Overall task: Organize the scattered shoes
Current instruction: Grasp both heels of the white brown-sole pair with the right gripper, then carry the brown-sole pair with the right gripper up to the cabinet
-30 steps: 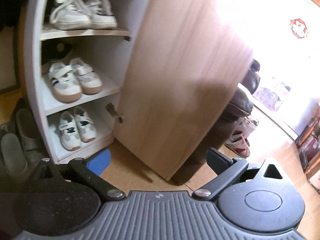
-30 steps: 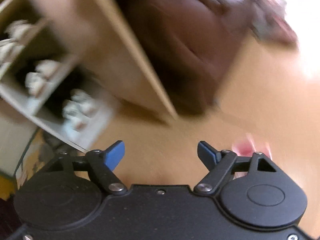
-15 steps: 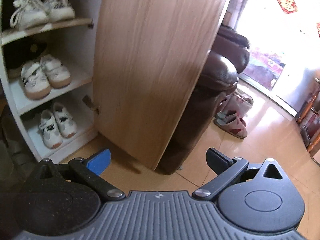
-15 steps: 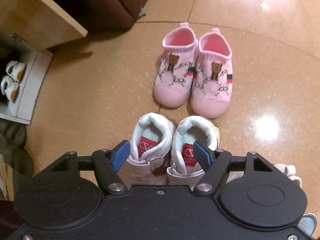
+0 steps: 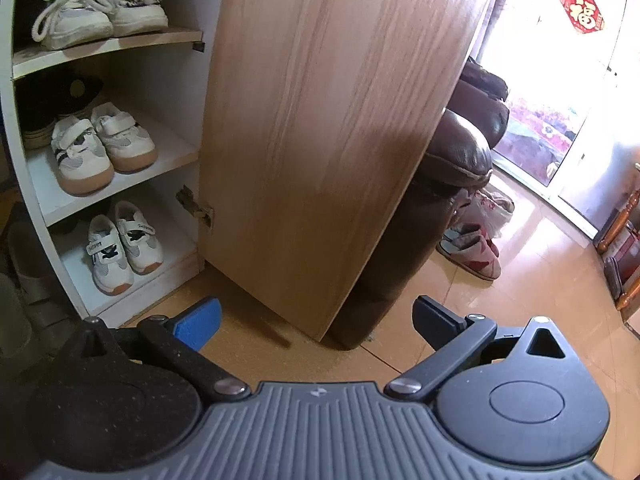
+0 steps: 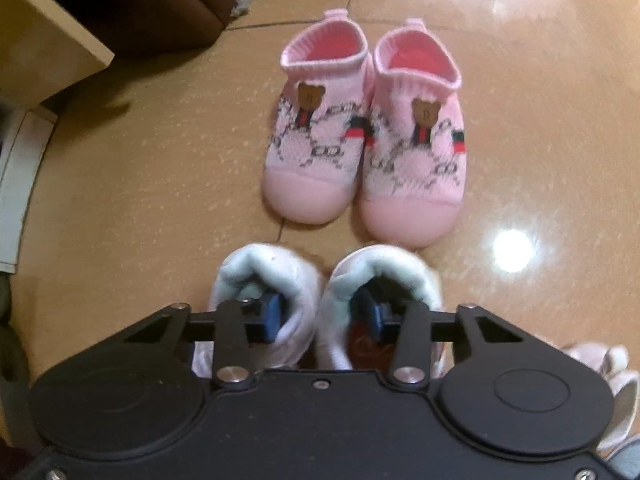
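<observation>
The glossy tan tiled floor (image 6: 140, 168) carries a pair of pink knit shoes (image 6: 364, 140) standing side by side, a pair of white shoes (image 6: 328, 280) just in front of them, toe to heel, and, by the brown sofa (image 5: 452, 184), red-and-white slippers (image 5: 472, 252).

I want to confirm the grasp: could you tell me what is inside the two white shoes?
One blue pad of the right gripper sits inside each of the white shoes, pinching their inner collars together. A red insole shows; the toes are hidden.
</observation>
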### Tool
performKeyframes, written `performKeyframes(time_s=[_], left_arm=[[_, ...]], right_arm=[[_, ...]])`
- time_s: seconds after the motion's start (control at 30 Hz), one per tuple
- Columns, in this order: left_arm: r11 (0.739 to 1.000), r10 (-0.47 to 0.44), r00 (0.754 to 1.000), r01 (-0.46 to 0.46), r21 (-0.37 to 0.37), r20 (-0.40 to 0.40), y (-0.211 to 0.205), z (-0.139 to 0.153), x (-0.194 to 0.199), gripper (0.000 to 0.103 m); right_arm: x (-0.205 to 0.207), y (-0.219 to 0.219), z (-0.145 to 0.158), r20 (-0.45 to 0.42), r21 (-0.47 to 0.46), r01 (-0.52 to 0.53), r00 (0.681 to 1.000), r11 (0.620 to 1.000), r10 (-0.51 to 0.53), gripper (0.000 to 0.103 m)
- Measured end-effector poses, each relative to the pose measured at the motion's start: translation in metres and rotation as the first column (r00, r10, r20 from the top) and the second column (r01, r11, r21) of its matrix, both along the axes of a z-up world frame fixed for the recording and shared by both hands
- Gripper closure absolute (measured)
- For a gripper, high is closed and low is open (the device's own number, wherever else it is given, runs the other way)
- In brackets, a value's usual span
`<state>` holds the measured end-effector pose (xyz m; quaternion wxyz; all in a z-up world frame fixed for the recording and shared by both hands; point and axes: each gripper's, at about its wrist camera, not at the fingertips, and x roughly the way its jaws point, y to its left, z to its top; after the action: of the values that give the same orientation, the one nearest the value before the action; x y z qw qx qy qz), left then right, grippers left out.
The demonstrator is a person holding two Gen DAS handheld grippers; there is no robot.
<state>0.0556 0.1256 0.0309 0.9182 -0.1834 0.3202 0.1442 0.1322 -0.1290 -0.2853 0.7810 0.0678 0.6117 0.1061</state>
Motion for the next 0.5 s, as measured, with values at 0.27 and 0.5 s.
performKeyframes(time_s=[0.27, 0.5], left_arm=[[1.0, 0.012, 1.0, -0.012, 0.028, 0.025, 0.002, 0.009, -0.014, 0.001], [0.997, 0.068, 0.997, -0.07, 0.038, 0.044, 0.02, 0.014, -0.032, 0.001]], right_arm=[[-0.008, -0.01, 0.019, 0.074, 0.054, -0.044, 0.996, 0.998, 0.04, 0.079], [-0.021, -0.013, 0.074, 0.19, 0.122, -0.092, 0.98, 0.988, 0.067, 0.081]])
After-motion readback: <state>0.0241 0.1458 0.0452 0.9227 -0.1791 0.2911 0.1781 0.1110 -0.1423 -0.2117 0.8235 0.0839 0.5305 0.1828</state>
